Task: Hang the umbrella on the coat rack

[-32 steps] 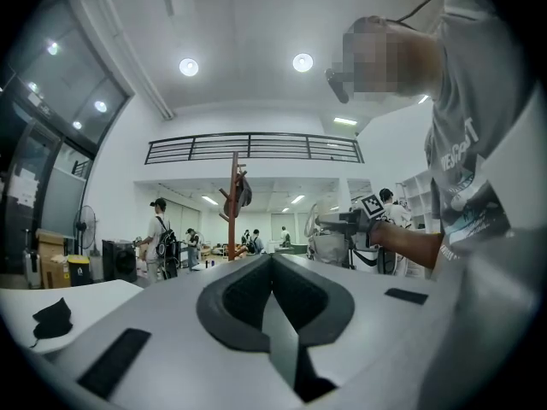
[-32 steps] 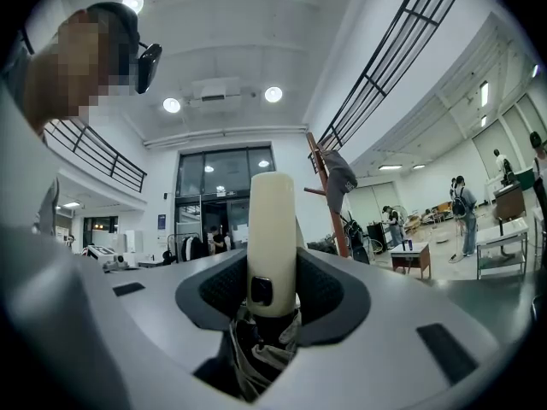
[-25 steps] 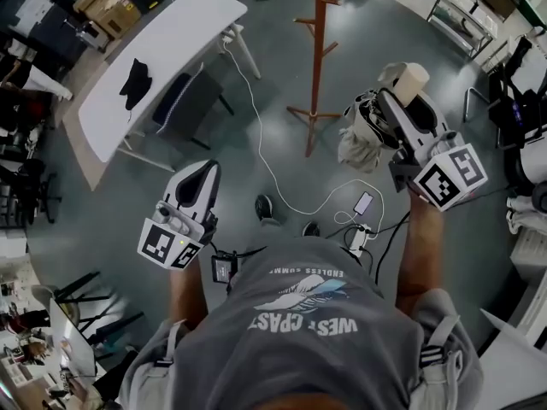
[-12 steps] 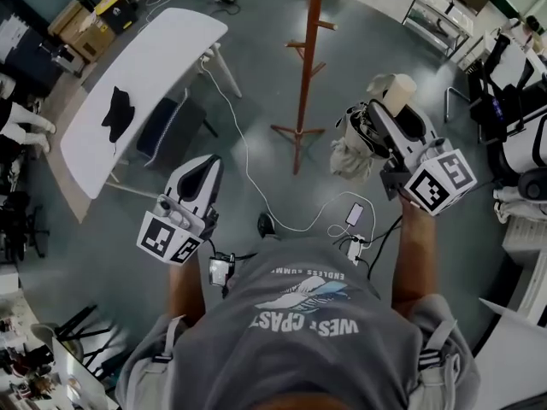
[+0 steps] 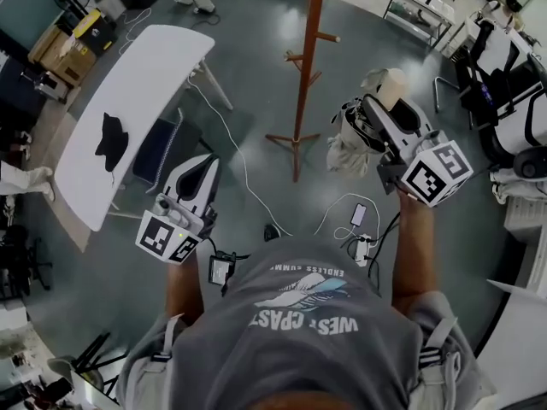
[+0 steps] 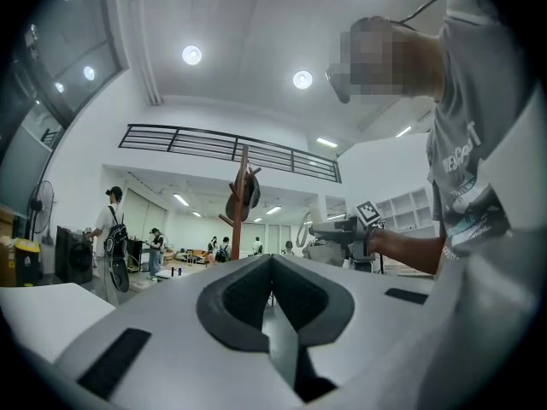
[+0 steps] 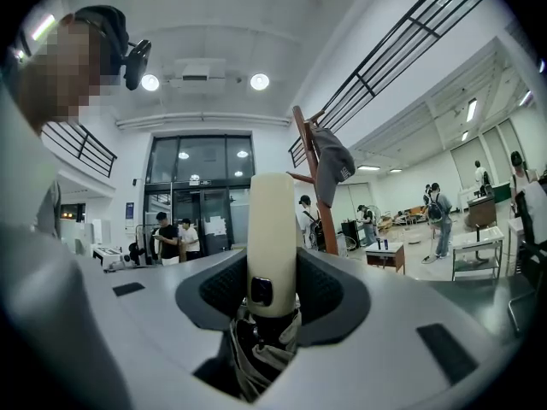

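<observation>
A folded umbrella (image 5: 352,135) with a cream handle (image 5: 386,85) and pale bunched canopy is held in my right gripper (image 5: 382,114), which is shut on it just below the handle. In the right gripper view the handle (image 7: 272,229) stands upright between the jaws, with canopy cloth (image 7: 261,353) underneath. The wooden coat rack (image 5: 305,75) stands on the floor just left of the umbrella, with a gap between them. A dark cap (image 7: 332,156) hangs on the coat rack (image 7: 314,196). My left gripper (image 5: 197,180) is lower left, shut and holding nothing.
A white table (image 5: 141,84) with a black item (image 5: 110,140) stands at left, a dark chair (image 5: 164,149) beside it. Cables, a phone (image 5: 359,214) and a power strip lie on the floor near my feet. Several people stand far off in the hall.
The person has stepped forward: the coat rack's base and the floor cables have slid nearer in the head view. The right gripper with the umbrella has come closer to the rack.
</observation>
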The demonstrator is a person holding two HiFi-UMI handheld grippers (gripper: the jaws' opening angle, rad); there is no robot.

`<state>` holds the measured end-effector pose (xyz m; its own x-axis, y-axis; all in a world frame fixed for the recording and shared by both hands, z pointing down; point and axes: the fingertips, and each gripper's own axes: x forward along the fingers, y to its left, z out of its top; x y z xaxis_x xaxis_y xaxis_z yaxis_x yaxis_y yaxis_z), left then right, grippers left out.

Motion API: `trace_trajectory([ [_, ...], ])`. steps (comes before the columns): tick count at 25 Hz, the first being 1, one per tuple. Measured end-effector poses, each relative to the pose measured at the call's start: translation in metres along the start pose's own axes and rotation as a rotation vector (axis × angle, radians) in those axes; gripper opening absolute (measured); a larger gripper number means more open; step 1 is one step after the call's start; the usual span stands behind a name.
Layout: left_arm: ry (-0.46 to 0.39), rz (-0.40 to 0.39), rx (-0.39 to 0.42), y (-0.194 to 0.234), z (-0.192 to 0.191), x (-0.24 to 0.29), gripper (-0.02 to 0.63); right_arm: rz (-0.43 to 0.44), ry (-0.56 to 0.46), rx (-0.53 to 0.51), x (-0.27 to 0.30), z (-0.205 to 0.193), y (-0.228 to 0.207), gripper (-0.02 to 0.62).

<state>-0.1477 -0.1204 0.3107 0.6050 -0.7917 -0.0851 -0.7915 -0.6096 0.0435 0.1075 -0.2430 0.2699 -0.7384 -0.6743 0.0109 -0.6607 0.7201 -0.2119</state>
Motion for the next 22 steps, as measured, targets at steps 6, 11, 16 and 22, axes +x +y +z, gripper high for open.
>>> trace_trajectory([
  [6, -0.002, -0.056, -0.010, 0.029, -0.004, -0.003, 0.017, -0.055, 0.007, 0.009, 0.027, -0.011, -0.004, 0.169],
  [11, 0.008, -0.078, -0.018, 0.047, -0.009, -0.008, 0.017, -0.109, 0.008, 0.023, 0.046, -0.019, -0.018, 0.169],
  [16, 0.010, -0.086, -0.032, 0.052, -0.013, -0.006, 0.017, -0.143, 0.032, 0.032, 0.061, -0.031, -0.042, 0.169],
  [22, 0.030, -0.058, -0.047, 0.073, -0.021, 0.007, 0.017, -0.172, 0.046, 0.049, 0.088, -0.041, -0.078, 0.169],
])
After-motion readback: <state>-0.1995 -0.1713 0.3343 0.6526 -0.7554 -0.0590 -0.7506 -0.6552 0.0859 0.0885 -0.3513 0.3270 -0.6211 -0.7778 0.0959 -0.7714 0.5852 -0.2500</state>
